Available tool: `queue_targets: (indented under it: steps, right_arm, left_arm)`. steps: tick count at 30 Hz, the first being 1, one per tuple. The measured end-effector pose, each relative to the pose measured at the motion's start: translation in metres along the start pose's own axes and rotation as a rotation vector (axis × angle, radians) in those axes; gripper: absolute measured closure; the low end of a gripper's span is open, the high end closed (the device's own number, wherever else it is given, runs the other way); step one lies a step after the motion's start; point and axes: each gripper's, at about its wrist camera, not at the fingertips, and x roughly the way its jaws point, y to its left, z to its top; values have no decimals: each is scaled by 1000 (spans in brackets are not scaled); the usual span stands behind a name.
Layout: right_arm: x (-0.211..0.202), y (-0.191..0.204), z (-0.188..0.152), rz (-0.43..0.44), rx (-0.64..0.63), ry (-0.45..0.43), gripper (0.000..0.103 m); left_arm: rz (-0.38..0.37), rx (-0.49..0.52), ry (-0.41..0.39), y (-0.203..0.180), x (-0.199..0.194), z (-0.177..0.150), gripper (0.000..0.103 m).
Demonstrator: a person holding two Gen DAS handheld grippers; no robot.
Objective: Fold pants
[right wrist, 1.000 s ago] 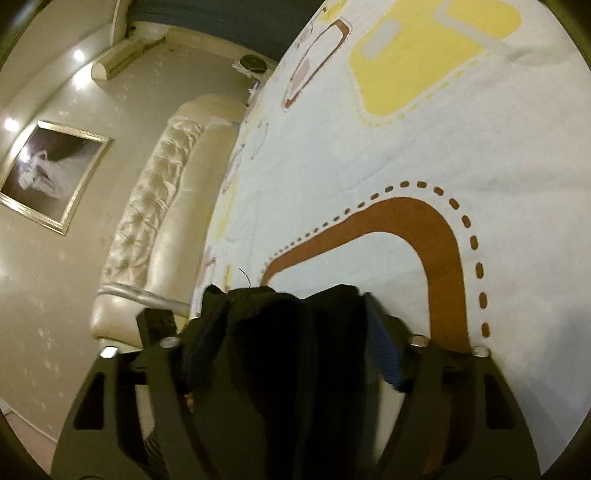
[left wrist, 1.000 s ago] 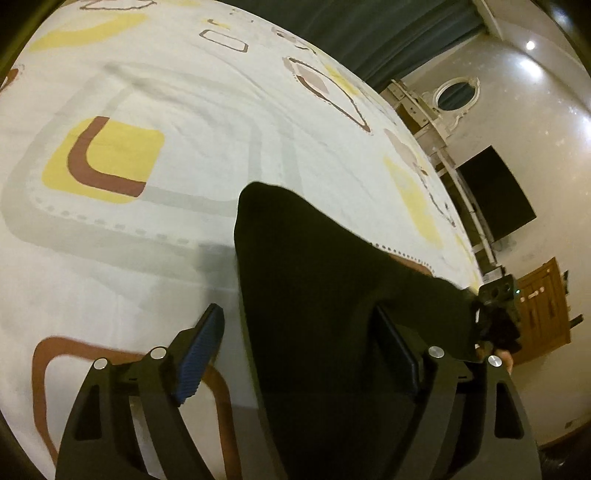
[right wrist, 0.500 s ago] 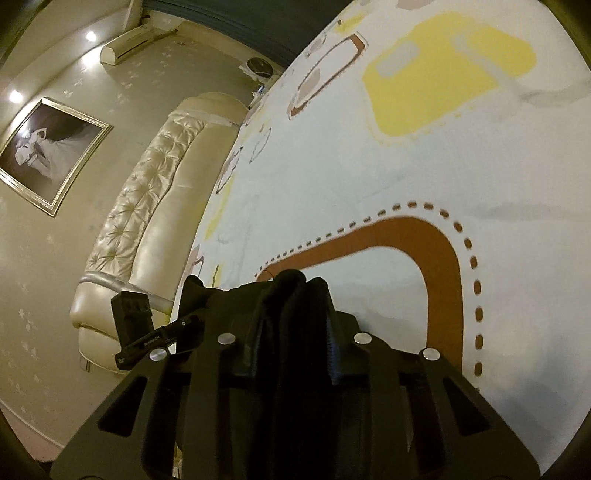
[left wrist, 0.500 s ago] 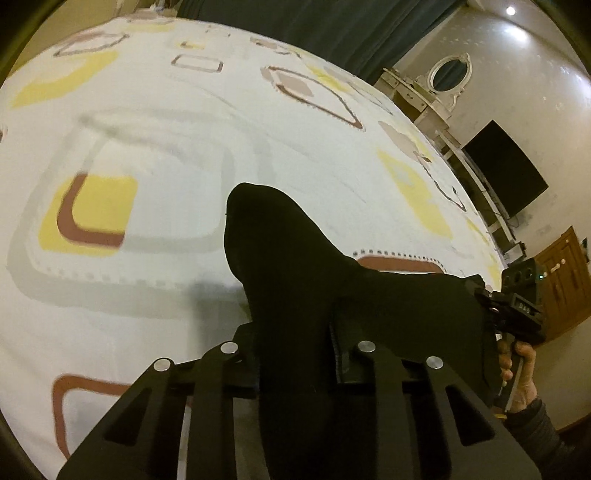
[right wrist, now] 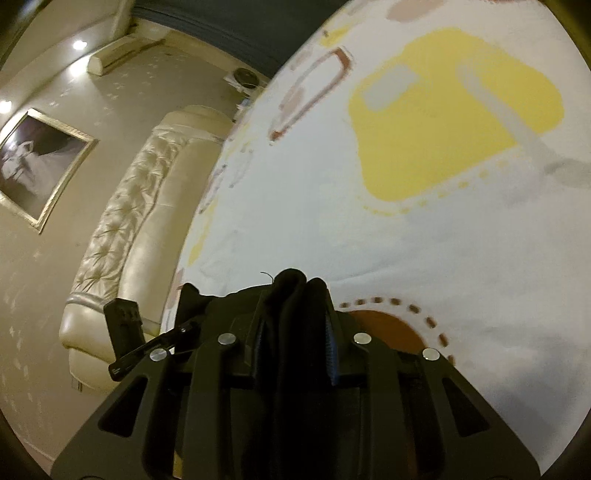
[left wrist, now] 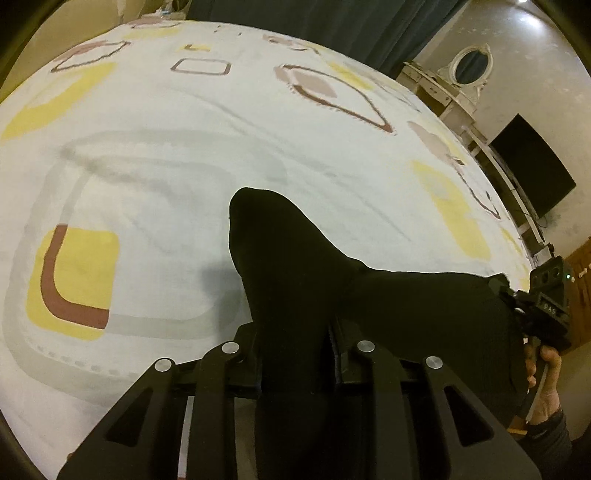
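Note:
The black pants (left wrist: 291,254) are held up over the patterned bedsheet (left wrist: 155,155). My left gripper (left wrist: 295,350) is shut on one end of the cloth, which juts forward past the fingers and stretches right to the other gripper (left wrist: 546,306). My right gripper (right wrist: 293,325) is shut on a bunched fold of the pants (right wrist: 291,291). In the right wrist view the left gripper's body (right wrist: 125,328) shows at the lower left. The cloth between the grippers hangs above the sheet.
A cream tufted headboard (right wrist: 122,229) runs along the bed's far side, with a framed picture (right wrist: 33,166) on the wall. A dressing table with an oval mirror (left wrist: 469,68) and a dark TV (left wrist: 532,166) stand beyond the bed. Dark curtains (left wrist: 314,18) hang behind.
Both grippers were open around the pants a second ago; they have closed on the cloth and lifted it off the sheet, and both views now sit higher over the bed.

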Motion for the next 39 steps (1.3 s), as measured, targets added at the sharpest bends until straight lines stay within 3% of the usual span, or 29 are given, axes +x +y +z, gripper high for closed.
queue_targets:
  steps: [5,15,18,25,28,34,39]
  right_arm:
    - [6,-19,-2,31,61,7,78]
    - [7,-26,-1,46,81,15,77]
    - [1,-25,-2,67,96,14,70]
    - [-30,-22,-20,85,118,20,45]
    - [-46,-21,-37,83,116,25,39]
    - [-64,-18,-70,94,115,44,36]
    - [-73,-14,-94,104,122,56,33]
  left_arm:
    - [0,-3,-8,4,5,-5,72]
    - [-113,-83,7,21,4,-9,64]
    - [-166,-123,17,28,-3,-12,59]
    - [-191,-153,-5,35,-37,-44,33]
    - [-212,-162,6,38,-53,-65,32]
    - [-271,-208,25,39,-77,-109,27]
    - [-353,-248,33,36,-81,-126,22]
